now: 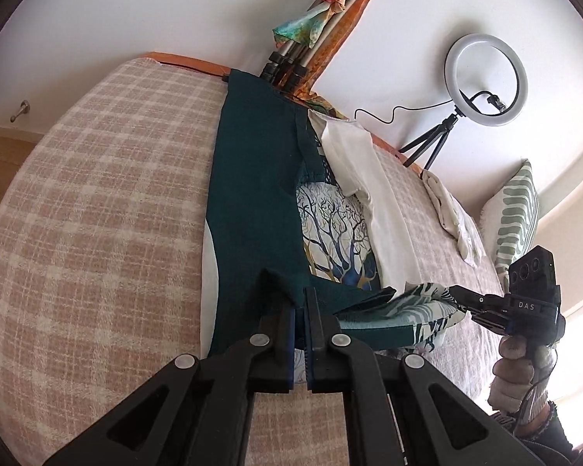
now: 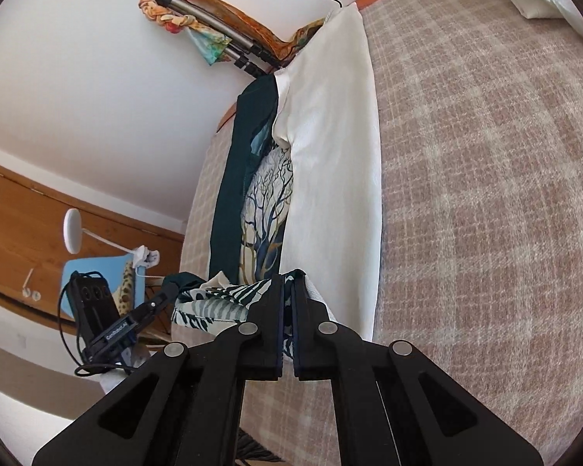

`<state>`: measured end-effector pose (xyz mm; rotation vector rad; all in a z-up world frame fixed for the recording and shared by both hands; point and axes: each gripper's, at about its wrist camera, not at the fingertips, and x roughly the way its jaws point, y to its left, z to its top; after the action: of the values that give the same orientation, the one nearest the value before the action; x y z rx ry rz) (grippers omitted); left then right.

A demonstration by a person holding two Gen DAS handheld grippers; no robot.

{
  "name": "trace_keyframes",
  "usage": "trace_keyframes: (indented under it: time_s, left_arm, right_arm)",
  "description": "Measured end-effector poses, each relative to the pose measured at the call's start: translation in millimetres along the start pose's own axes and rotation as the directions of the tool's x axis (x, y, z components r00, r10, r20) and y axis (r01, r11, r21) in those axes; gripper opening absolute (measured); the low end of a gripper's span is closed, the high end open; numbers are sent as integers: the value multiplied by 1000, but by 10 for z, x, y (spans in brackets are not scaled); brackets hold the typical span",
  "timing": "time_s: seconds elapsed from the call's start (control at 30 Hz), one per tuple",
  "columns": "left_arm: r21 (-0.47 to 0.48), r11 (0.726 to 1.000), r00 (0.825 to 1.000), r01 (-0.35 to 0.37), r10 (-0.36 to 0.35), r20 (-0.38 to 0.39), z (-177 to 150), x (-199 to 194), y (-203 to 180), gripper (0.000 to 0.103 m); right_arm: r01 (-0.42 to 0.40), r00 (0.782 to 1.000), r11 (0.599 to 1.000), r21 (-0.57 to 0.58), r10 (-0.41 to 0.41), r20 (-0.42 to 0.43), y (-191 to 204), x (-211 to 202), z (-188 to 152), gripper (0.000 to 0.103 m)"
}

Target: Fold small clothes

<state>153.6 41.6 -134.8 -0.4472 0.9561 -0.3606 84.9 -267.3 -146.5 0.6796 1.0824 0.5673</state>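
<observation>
A small garment lies lengthwise on the checked bed: a dark teal panel [image 1: 252, 178], a tree-print middle [image 1: 336, 229] and a white panel [image 1: 384, 209]. It also shows in the right wrist view, teal [image 2: 229, 202], print [image 2: 266, 209], white [image 2: 330, 178]. My left gripper [image 1: 300, 303] is shut on the near teal hem and lifts it. My right gripper [image 2: 288, 291] is shut on the near printed and white hem; it also shows in the left wrist view [image 1: 458, 299]. The hem between them hangs raised off the bed.
The pink checked bedspread [image 1: 97, 233] covers the bed. A ring light on a tripod [image 1: 486, 81], a scarf-wrapped tripod [image 1: 322, 23], a crumpled white cloth [image 1: 454, 213] and a green leaf-print pillow [image 1: 517, 213] are at the far side. A blue chair [image 2: 97, 272] stands beside the bed.
</observation>
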Motion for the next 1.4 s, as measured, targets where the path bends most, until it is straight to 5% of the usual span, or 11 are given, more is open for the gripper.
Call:
trace_keyframes:
  time_s: [0.63,0.77,1.03,1.1,1.13,1.2,1.33,1.4]
  left_arm:
    - [22,996,996,-88,88,-7,272,472,143,2]
    - [47,992,992,-118,116,46,297,354,90,29]
    - [158,977,988,-145,134,79,225,210,-42,29]
    - [175,971,986,-163,154,63,184,257,-45,29]
    - [179,969,985,-172,164,59,174,283,-38,29]
    - [178,964,981,-195,189,49,175,340,-1,29]
    - [160,964,977,-213,209,44,199,401,69,29]
    - [163,964,978,-209,206,39,208,427,75,29]
  right_arm:
    - [83,997,997,-3,-83,-12,-226,361,314,2]
    - [112,994,993,-34,-112,7,-180,325,330,3]
    - [208,978,953,-219,-199,62,120,186,255,8]
    - [252,968,929,-270,-240,77,203,183,206,18]
    - [264,964,921,-287,-250,85,228,186,197,37]
    - [239,971,927,-289,-223,86,213,150,187,56]
    - [151,987,965,-213,-135,85,154,82,306,56]
    - [186,981,960,-207,-170,93,156,66,330,56]
